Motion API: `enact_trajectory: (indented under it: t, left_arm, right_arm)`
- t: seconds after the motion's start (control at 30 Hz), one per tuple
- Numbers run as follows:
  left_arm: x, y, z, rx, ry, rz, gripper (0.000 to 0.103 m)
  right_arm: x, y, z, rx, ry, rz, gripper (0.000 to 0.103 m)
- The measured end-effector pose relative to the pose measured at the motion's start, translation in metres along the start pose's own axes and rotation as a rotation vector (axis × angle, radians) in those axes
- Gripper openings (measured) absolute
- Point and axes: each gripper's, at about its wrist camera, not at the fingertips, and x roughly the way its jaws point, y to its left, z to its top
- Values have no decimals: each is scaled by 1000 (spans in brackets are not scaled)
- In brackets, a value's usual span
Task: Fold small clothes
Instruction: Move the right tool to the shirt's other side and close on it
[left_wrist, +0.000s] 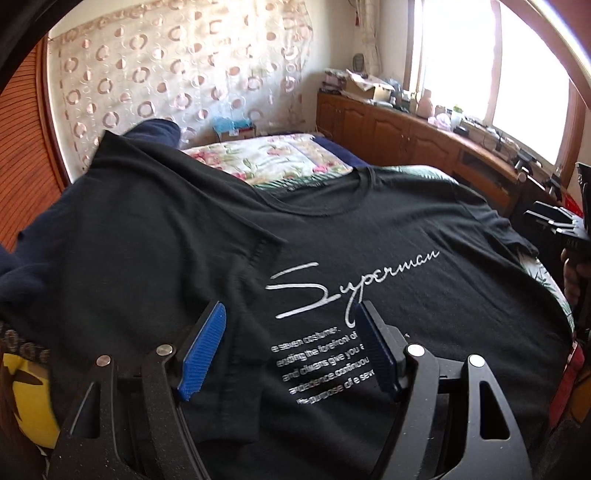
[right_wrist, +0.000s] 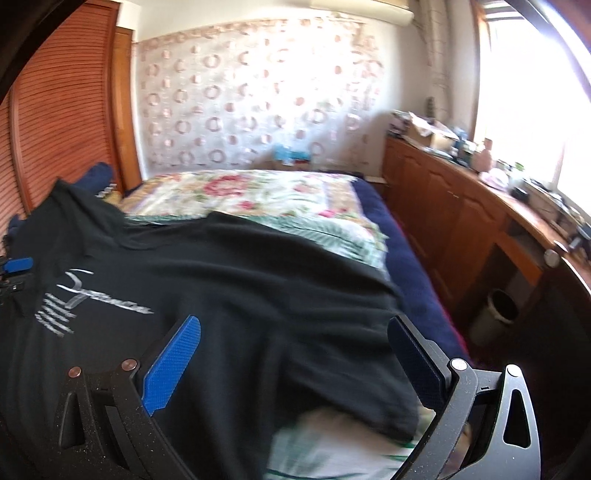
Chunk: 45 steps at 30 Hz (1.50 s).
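Now, left tongs (left_wrist: 288, 343) spread apart, nothing pinched, blue pads (left_wrist: 201, 350) hovering over the black T-shirt (left_wrist: 369, 236) near its white "Superman" lettering (left_wrist: 351, 280). Right tongs (right_wrist: 295, 354) likewise gaping wide and empty above the shirt's right side. Shirt spread front-up across the bed (right_wrist: 413, 280), left sleeve folded inward, floral quilt (right_wrist: 258, 195) beyond the collar. Wooden cabinets (right_wrist: 450, 206) running along the window side.

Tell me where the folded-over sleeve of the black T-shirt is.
In the left wrist view the sleeve lies folded across the T-shirt, left of the white lettering and just beyond the open left claw.
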Motion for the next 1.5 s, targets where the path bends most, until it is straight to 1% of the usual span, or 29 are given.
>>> enact_trajectory:
  t: [0.2,0.27,0.37,0.5,0.57,0.67,0.73,0.8,0.83,0.87,0.93,1.0,1.03,1.1,1.13,1.2,1.23,1.27,1.3,1.4,1.43,1.5]
  left_arm:
    - [19,-14,-1,36,58,-6,73]
    - [22,-17,-2,47,74,-10,73]
    - [29,-21,-3,57,98,-13,73]
    - [40,-23,-5,56,128,-21,73]
    - [45,-24,-6,59,140,-15,74]
    - [45,-25,-7,54,132,-12,75]
    - [45,-24,-7,53,132,-13,76]
    - [45,-24,-7,54,132,-13,76]
    - [45,-24,-7,54,132,-13,78]
    - [46,-25,-7,56,136,-11,82]
    - [47,-25,-7,54,138,-12,83]
    - [47,-25,-7,56,138,-13,83]
    - [48,-25,-7,55,139,-15,85]
    - [50,-26,-6,58,142,-14,87]
    - [50,-26,-6,58,142,-13,88]
    - [51,-27,-6,57,144,-16,88]
    - [51,-27,-6,58,144,-15,89]
    - [51,-28,-6,58,145,-16,89]
    - [52,-28,-6,59,147,-18,91]
    - [52,-28,-6,61,149,-19,92]
    - [52,-28,-6,61,149,-18,92]
    - [52,-28,-6,61,149,-19,92]
  right_arm:
    - [-7,-25,-11,54,73,-46,98]
    - [-7,-26,-7,64,100,-44,97]
    - [-4,-25,4,83,139,-11,92]
    - [-8,-30,5,107,177,23,85]
    - [-5,-42,11,123,192,42,82]
    - [0,-56,14,132,206,54,79]
    - [9,-63,20,124,214,58,75]
    - [14,-64,21,115,232,63,62]
    - [23,-63,24,114,240,67,59]
    - [22,-64,24,117,240,75,55]
    - [25,-65,24,129,240,92,49]
    - [23,-66,24,133,238,105,39]
    - [22,-65,23,125,233,105,37]
    - [19,-61,22,96,224,67,31]
    - [19,-60,22,87,219,54,29]
    - [17,-59,22,64,204,16,12]
    - [16,-59,21,55,197,19,11]
    - [14,-57,21,46,192,17,8]
    - [13,-55,21,24,185,4,5]
    - [10,-46,28,-5,150,4,5]
    - [7,-43,32,-16,129,-4,5]
    - [-1,-33,42,-36,74,21,4]
